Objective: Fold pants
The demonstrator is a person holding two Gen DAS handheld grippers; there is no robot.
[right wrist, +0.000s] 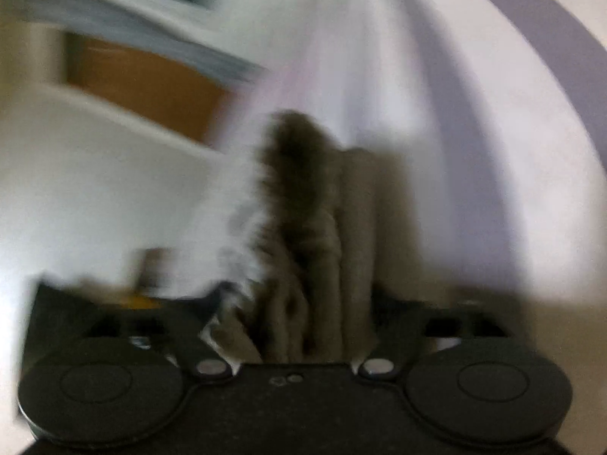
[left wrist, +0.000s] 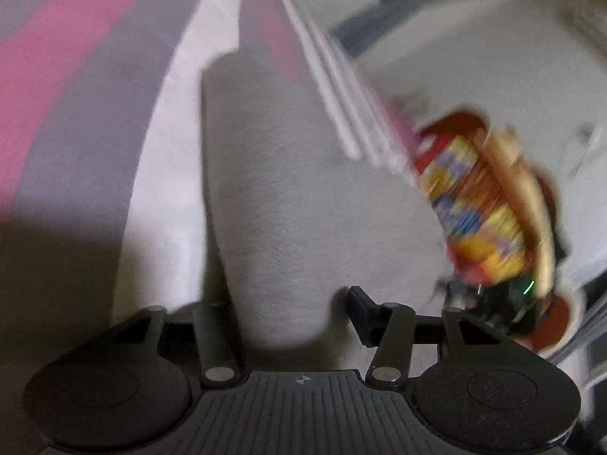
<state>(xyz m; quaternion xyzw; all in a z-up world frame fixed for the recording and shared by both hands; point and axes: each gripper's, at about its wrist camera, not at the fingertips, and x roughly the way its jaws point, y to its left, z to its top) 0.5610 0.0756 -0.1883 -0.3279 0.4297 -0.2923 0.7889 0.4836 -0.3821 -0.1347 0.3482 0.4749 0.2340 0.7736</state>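
In the left wrist view we see the grey pants [left wrist: 273, 197] running as a long fold from between the fingers of the left gripper [left wrist: 284, 311] away over the pink and white bedding [left wrist: 76, 76]; its jaws stand apart, the right pad clear of the cloth. In the blurred right wrist view the right gripper [right wrist: 296, 303] has bunched pants cloth between widely spread jaws, but we cannot tell whether the pads press on it.
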